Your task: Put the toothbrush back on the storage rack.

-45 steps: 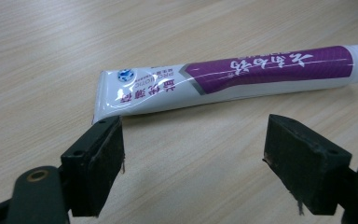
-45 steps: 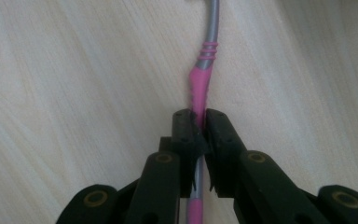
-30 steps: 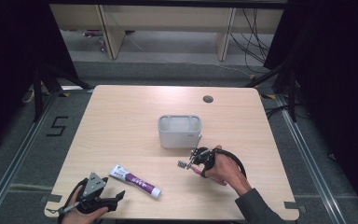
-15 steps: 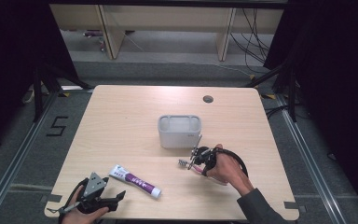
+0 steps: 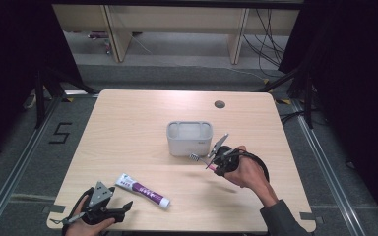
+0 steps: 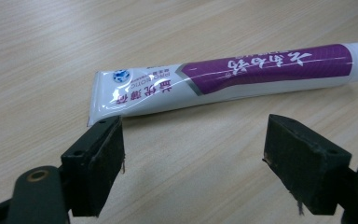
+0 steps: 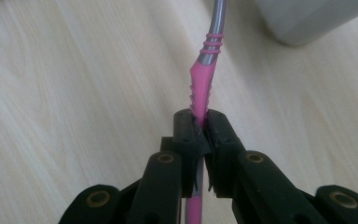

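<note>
At frame centre, the right gripper (image 7: 201, 125) pinched a toothbrush (image 7: 202, 79) by its pink handle, beside the cup (image 5: 189, 138). That thin grip might have slipped or swung. At lower left, the left gripper (image 6: 193, 154) gaped empty before the tube (image 6: 223, 77).

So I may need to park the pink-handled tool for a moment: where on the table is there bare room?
The widest bare wood lies behind the grey container, up to the cable hole, and along the table to its left. It is tighter at the near edge: the toothpaste tube lies by the left gripper, and the right gripper holds the tool beside the container.
</note>
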Tool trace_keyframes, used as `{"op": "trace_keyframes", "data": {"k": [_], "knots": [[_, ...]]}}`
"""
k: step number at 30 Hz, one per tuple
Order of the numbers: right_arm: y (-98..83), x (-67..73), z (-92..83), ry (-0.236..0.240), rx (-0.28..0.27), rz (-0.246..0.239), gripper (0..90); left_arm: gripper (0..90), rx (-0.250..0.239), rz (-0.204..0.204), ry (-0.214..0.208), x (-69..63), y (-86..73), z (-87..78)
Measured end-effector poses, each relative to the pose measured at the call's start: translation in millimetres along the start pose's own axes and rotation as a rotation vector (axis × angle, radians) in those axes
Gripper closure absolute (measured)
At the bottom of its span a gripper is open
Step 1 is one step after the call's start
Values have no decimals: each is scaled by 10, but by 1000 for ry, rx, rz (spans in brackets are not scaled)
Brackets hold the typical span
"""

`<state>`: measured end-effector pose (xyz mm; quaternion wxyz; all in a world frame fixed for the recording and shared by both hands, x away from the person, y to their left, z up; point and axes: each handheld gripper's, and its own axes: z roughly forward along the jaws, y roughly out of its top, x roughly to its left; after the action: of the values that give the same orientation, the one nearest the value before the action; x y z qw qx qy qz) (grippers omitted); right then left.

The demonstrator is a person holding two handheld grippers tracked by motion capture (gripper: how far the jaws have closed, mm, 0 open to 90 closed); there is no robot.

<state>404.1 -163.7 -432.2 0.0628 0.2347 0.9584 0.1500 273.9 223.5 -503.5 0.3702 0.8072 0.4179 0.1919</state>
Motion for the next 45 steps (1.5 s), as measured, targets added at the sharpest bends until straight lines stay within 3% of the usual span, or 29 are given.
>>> {"op": "trace_keyframes", "data": {"k": [6, 12, 13, 17, 25, 26, 27, 28, 31, 33, 34, 36, 37, 38, 40, 43, 45], "knots": [[-5, -11, -135, 16, -97, 22, 840, 196, -6, -10, 2, -3, 2, 3], [-11, -24, -264, 20, -229, 2, 841, 196, -1, -8, 2, 1, 3, 7], [-15, -11, -290, 31, -231, 23, 841, 196, -5, -9, 3, -4, -2, 9], [-12, -26, -352, 18, -305, 17, 840, 196, -7, -13, 5, 1, 3, 7], [-20, -55, -409, 17, -367, 42, 840, 196, 4, 3, 3, 4, -1, 3], [-19, -61, -411, 24, -380, 42, 840, 196, -7, -14, 1, -7, 2, 8], [-22, -50, -439, 32, -368, 67, 840, 196, -6, -9, 2, 0, 5, 7], [-18, -63, -442, 30, -397, 60, 840, 196, 4, 4, 5, 12, 5, 4], [1, -74, -469, 28, -403, 77, 840, 196, -5, -13, 3, -6, 5, 9], [25, -73, -489, 31, -430, 86, 840, 196, 2, 4, 0, 7, 9, 7], [38, -91, -501, 26, -434, 70, 840, 196, 4, 6, 2, 7, 6, 7], [64, -86, -511, 34, -442, 81, 840, 196, -1, -7, 4, -5, 5, 10], [85, -99, -507, 29, -469, 60, 840, 196, -5, -13, 1, -4, 6, 7], [96, -90, -515, 27, -476, 74, 840, 196, 1, 4, 1, 8, 7, 2], [123, -107, -520, 36, -492, 73, 840, 196, -7, -15, 3, -8, 4, 11], [147, -129, -544, 34, -499, 81, 840, 196, -1, 2, 0, 5, 8, 2], [160, -146, -551, 44, -518, 94, 840, 196, -4, -9, 2, -4, 6, 10]]}}
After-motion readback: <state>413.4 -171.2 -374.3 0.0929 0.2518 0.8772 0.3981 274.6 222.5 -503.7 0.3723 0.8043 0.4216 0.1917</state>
